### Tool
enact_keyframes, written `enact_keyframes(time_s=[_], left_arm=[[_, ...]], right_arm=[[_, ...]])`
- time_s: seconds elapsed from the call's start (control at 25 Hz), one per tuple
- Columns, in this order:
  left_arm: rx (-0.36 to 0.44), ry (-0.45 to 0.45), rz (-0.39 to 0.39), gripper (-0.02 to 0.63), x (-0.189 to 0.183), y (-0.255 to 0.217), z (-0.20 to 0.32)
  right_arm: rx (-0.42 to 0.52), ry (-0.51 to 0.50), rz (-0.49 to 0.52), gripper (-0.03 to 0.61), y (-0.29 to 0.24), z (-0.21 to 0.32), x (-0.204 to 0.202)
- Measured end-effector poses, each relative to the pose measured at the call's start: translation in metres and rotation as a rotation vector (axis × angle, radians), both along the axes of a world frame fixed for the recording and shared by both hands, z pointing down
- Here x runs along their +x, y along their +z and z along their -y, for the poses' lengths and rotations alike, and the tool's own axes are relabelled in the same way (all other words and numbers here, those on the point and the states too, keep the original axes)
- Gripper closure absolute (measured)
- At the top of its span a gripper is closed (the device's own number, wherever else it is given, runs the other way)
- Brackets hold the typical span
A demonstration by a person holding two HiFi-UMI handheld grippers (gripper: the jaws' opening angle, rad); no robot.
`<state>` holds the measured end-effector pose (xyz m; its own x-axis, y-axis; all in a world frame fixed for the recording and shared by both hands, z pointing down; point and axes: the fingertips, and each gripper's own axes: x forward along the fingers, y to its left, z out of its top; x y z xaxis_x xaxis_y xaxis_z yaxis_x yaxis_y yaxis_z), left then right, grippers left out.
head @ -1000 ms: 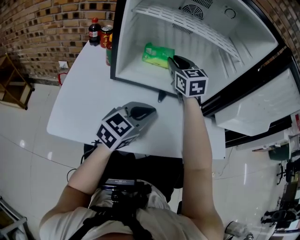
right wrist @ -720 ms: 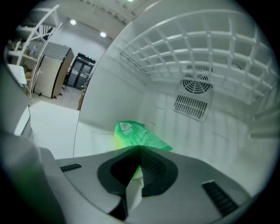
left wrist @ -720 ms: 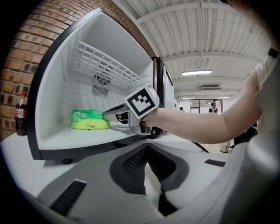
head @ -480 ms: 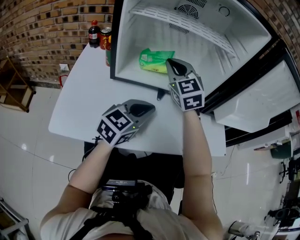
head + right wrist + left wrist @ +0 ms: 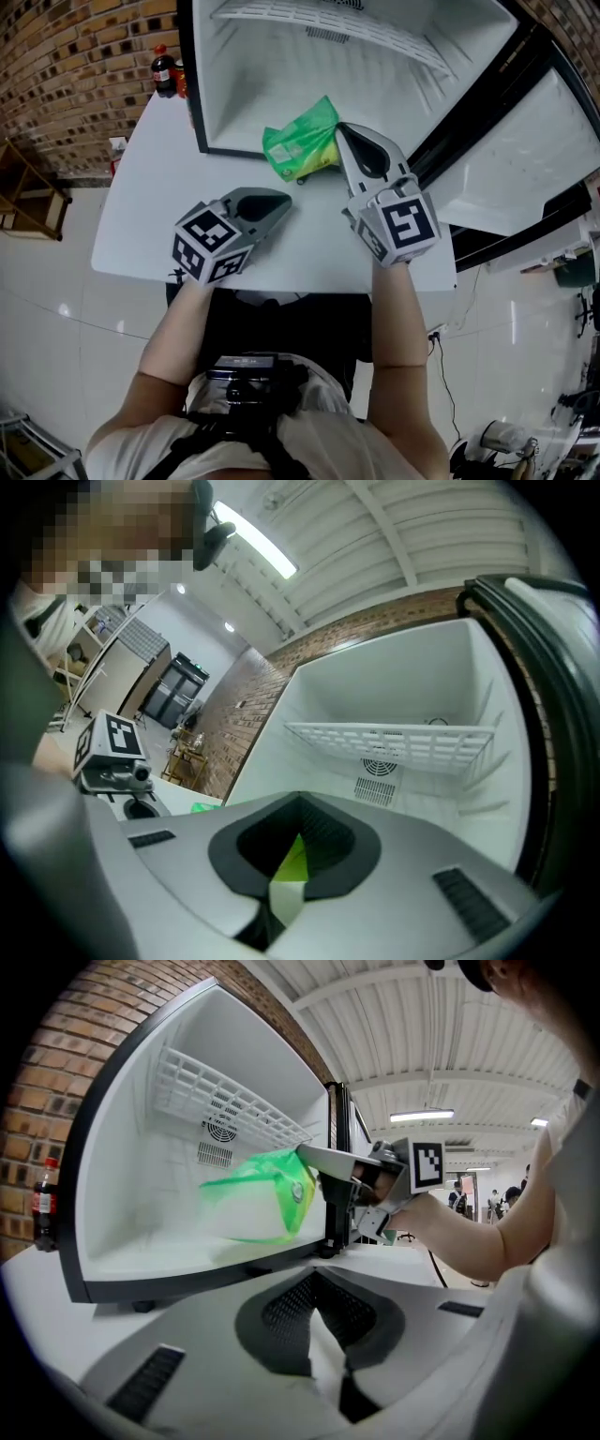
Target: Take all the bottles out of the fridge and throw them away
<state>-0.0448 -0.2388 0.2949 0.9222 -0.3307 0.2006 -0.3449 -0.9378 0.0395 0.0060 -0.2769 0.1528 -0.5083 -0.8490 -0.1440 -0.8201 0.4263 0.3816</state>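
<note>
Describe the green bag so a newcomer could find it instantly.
Start at the open white fridge on the white table. Just at its open front, the right gripper is shut on a crinkled green bag. Nothing else there is bright green.

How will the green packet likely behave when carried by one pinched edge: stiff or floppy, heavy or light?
Probably floppy: the green packet hangs crumpled from the right gripper, pinched at one edge. Likely light, since that thin pinch alone seems to carry it.
</note>
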Motion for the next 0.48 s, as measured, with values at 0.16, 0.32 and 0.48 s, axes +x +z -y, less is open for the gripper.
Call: enact_keyframes(time_s=[0.16, 0.32, 0.48], left_arm=[[-0.004, -0.001, 0.0, 0.6, -0.005, -0.002, 0.005], [-0.007, 0.038, -0.003, 0.6, -0.002, -0.003, -0.004], [-0.009, 0.075, -0.005, 0.6, 0.013, -0.002, -0.023]], right_arm=[[0.02, -0.008, 0.068, 0.577, 0.003, -0.026, 0.014], [0.034, -0.026, 0.12, 0.577, 0.003, -0.056, 0.023], [0.053, -0.029, 0.105, 0.577, 0.014, -0.082, 0.033]])
